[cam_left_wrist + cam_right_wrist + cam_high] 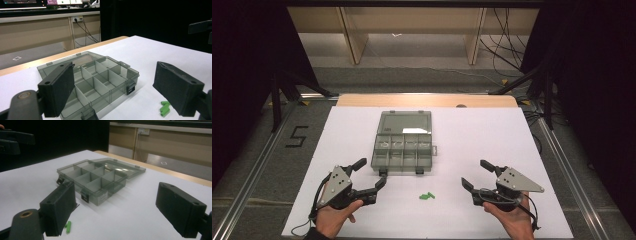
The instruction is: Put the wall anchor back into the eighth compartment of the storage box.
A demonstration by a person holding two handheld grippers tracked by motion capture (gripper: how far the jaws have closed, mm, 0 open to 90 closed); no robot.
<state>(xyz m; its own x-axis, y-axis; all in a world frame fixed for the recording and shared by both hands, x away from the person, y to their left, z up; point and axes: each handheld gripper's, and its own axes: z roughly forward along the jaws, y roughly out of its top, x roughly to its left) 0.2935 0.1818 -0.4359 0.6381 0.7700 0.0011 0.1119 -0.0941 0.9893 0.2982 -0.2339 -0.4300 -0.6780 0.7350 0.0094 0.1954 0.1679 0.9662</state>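
A grey see-through compartment box point(403, 150) lies open on the white table, its lid point(405, 122) folded back on the far side. Its dividers show in the left gripper view point(100, 77) and the right gripper view point(92, 178). A few small green pieces point(426, 196) lie on the table in front of the box, also seen as green pieces point(165, 108) and a green piece point(68, 227). My left gripper point(372, 173) rests open at the near left of the box. My right gripper point(477, 173) rests open at the near right. Both hold nothing.
The white sheet point(492, 135) covers the table, with a wooden strip point(427, 100) along its far edge. Metal rails point(562, 160) run along both sides. Beyond stand wooden furniture legs point(354, 40) and cables point(502, 45) on the floor.
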